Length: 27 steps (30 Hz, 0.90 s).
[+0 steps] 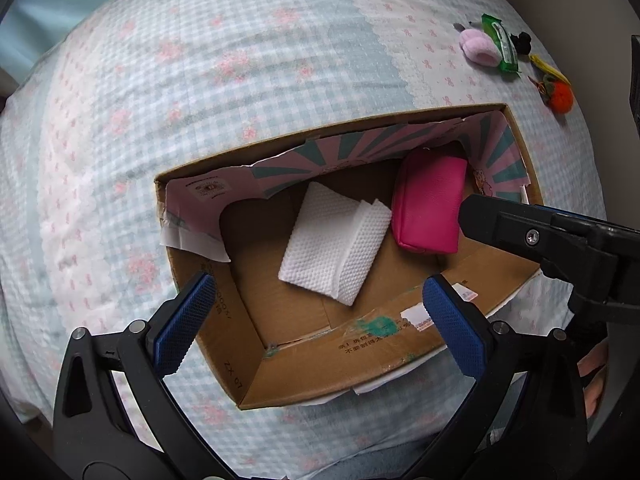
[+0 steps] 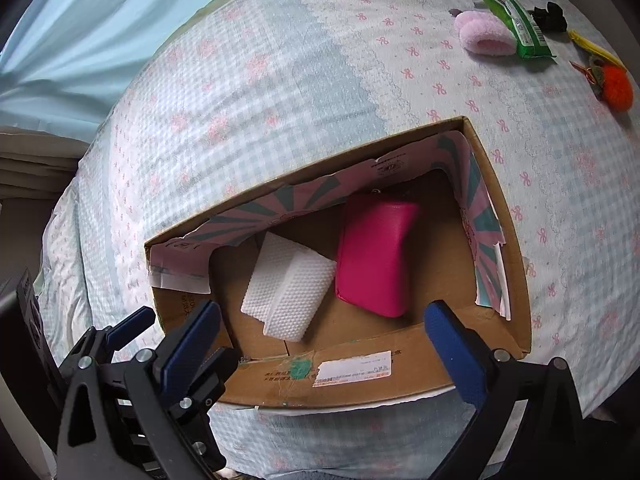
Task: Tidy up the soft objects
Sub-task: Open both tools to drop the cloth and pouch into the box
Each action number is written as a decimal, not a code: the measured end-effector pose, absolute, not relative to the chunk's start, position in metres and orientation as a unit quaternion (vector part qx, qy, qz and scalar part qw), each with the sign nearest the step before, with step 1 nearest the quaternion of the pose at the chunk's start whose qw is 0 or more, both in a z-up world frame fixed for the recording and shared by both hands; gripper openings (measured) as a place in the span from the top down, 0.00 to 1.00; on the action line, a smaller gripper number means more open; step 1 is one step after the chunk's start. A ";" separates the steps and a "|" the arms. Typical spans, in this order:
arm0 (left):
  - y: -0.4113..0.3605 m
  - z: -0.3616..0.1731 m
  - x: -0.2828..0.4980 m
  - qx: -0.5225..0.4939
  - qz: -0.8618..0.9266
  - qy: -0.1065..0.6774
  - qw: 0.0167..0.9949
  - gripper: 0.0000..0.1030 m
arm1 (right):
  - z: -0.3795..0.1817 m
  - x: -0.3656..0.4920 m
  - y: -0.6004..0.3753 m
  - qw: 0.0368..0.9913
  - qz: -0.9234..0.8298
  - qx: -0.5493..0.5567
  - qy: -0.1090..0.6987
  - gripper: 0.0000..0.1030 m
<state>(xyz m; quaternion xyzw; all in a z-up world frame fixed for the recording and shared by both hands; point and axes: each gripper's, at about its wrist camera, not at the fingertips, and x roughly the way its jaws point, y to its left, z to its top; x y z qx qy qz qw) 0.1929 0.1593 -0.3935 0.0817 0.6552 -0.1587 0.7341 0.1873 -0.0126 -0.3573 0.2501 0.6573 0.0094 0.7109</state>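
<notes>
Both grippers, left [image 1: 316, 320] and right [image 2: 322, 334], hang wide open and empty above the cardboard box [image 2: 420, 376] on the bed; inside it lie the white folded cloth [image 2: 288, 294] and pink pouch [image 2: 374, 254], touching

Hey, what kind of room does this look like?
Probably a bedroom: the cardboard box sits on a gingham bedspread with pink bows, and a pale blue curtain hangs behind.

Magenta pouch [image 1: 428, 206] and white dimpled cloth [image 1: 336, 244] lie in a brown box [image 1: 320, 364] on pink-flowered blue gingham bedding [image 1: 200, 92].
</notes>
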 end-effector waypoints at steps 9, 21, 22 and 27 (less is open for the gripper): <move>0.158 -0.349 0.180 0.090 -0.151 0.632 0.754 0.00 | -0.321 0.172 -0.011 0.751 0.029 0.222 0.621 0.01; 0.155 -0.230 0.131 0.074 -0.111 0.527 0.840 0.00 | -0.182 0.108 -0.055 0.865 0.000 0.113 0.489 0.01; 0.153 -0.219 0.125 0.072 -0.108 0.514 0.848 0.00 | -0.172 0.099 -0.062 0.872 -0.005 0.110 0.477 0.01; 0.128 -0.184 0.097 0.071 -0.111 0.472 0.872 0.00 | -0.142 0.067 -0.094 0.890 -0.025 0.100 0.445 0.01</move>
